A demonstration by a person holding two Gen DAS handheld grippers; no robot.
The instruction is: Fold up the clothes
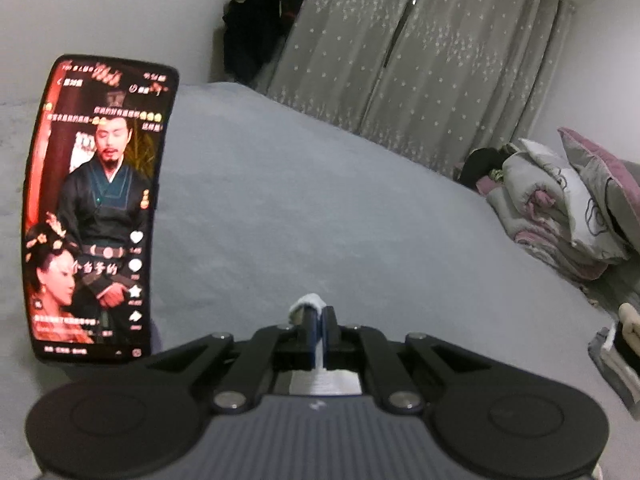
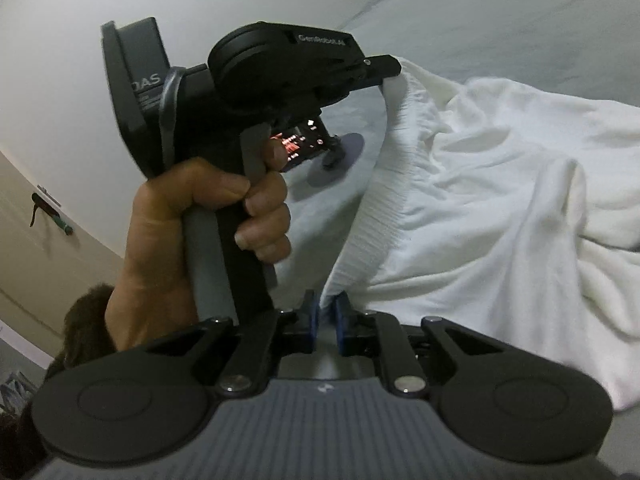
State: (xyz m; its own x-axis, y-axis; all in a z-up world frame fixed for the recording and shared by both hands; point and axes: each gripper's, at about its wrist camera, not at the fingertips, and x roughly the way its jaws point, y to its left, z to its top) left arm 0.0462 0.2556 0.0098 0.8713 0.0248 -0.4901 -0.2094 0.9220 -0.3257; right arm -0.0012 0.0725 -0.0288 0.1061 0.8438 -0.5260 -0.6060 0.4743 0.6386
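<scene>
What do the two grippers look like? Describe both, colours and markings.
The left gripper and right gripper match: black linkage arms, silver pivots, two round black discs, ribbed grey body, blue pads. The left's side reads GenRobot.AI, over a grey handle.

Both views dim, flat indoor light, no clear source, grey cast. Brightest thing in left wrist view is the lit phone screen (image 1: 98,208), reds saturated, text on it smeared. Curtains (image 1: 408,68) closed, only a thin dark gap. Bed (image 1: 320,208) surface soft, noisy. Right wrist view: white garment (image 2: 500,184) near clipping, folds low-contrast; hand (image 2: 200,232) slightly motion-blurred. Heavy fisheye bending, dark vignette at corners.
</scene>
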